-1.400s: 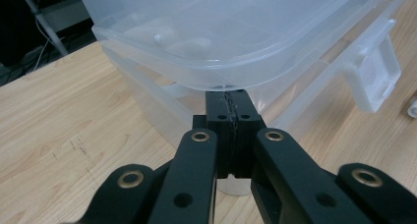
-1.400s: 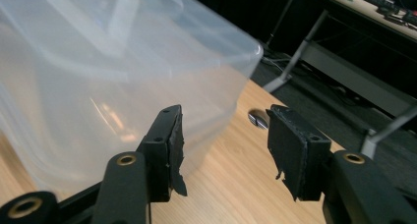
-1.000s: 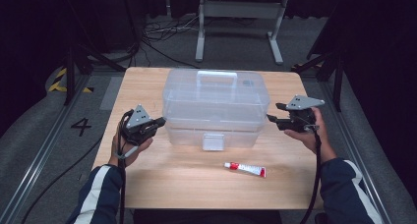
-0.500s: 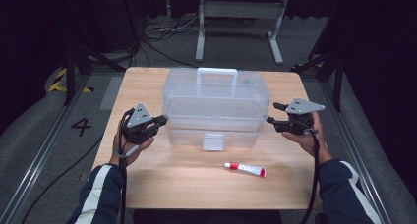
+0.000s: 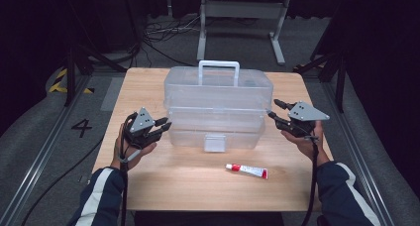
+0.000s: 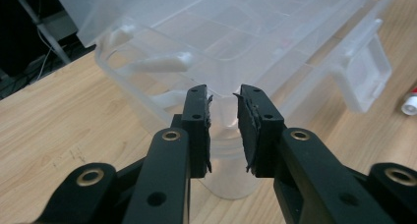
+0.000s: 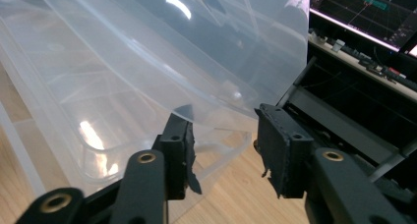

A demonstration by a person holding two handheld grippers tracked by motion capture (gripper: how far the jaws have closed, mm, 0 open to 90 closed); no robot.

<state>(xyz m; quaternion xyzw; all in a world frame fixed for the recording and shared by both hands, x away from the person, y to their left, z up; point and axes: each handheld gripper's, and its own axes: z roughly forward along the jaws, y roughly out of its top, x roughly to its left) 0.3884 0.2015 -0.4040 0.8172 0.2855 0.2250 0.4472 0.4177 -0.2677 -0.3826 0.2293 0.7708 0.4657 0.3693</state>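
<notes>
Wood grain of the table (image 5: 148, 92) shows around a clear plastic storage box (image 5: 218, 112) that stands in the middle, its white handle (image 5: 218, 67) upright on the lid and its front latch (image 5: 215, 142) facing the person. The left gripper (image 5: 163, 126) sits at the box's left end, low down near the base; in the left gripper view its jaws have just been opening and stand a narrow gap apart, with a rounded corner of the box (image 6: 223, 116) between them and the pads not pressing on it. The right gripper (image 5: 274, 110) is at the box's right end, level with the seam under the lid; its jaws have just been closing, yet in the right gripper view they stand fairly wide, the left pad just beside the lid's edge (image 7: 216, 106), the other clear of it. A white tube with a red cap (image 5: 246, 170) lies on the table in front of the box, well apart from both grippers.
</notes>
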